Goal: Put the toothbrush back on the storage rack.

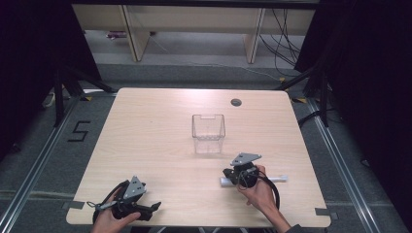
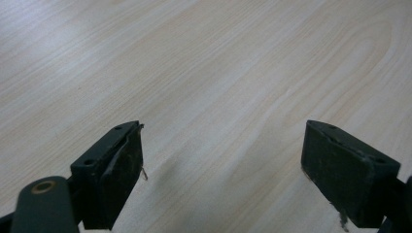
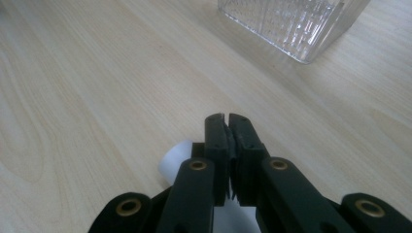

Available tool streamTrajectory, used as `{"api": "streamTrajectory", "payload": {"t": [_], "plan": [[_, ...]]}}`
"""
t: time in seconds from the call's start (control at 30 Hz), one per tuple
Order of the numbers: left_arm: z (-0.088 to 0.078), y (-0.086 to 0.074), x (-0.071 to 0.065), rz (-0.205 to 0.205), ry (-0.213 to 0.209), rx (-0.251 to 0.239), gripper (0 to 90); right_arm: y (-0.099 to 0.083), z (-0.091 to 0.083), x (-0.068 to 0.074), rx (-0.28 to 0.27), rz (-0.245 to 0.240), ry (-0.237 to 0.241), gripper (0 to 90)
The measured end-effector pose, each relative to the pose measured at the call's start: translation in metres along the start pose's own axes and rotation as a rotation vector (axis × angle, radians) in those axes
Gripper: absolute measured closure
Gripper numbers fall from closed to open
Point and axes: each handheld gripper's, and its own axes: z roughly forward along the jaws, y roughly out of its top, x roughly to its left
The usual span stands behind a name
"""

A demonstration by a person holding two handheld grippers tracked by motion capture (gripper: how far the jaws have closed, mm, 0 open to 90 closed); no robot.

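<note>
A: Status on the right gripper (image 1: 241,171)?

B: It sits directly over the white tube (image 1: 279,178) near the table's (image 1: 160,136) front right. In the right gripper view the jaws are pressed together, tips touching, with nothing between them. The tube (image 3: 176,158) pokes out below and to the left of the jaws there, so it lies under the gripper (image 3: 227,119), not in it.

A: Tube orientation?

B: It lies flat on the table. The long axis runs roughly left-right in the high view, across the line of the jaws. One end shows left of the gripper body, and the longer stretch sticks out to the right past the hand (image 1: 260,190).

A: Left side?

B: The left gripper (image 1: 148,208) is at the front left edge, well apart from the tube. Its jaws are spread wide and empty, over bare wood in the left gripper view (image 2: 223,160). The right gripper is clearly the nearer one.

A: Where does it go?

B: Probably the clear plastic bin (image 1: 208,132), mid-table, just beyond the right gripper. Its ribbed corner (image 3: 291,24) shows ahead and to the right in the right gripper view. It looks empty.

A: So what does the grab need?

B: My read is that the jaws must open and drop to straddle the tube across its short dimension. With the axis crosswise to the jaws the alignment is already workable. Risk: a round tube may roll on the table when nudged.
</note>
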Motion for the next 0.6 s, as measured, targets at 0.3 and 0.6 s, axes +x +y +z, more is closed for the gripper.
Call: {"api": "streamTrajectory", "payload": {"t": [0.3, 0.6], "plan": [[-0.0004, 0.0002, -0.0002, -0.007, 0.001, -0.003, 14.9, -0.0017, -0.0009, 0.0028, 0.018, 0.006, 0.012, 87.6], [-0.0013, 0.0005, 0.0001, 0.004, -0.002, 0.000, 14.9, -0.0059, -0.0052, 0.0089, 0.041, -0.033, 0.030, 87.6]]}}
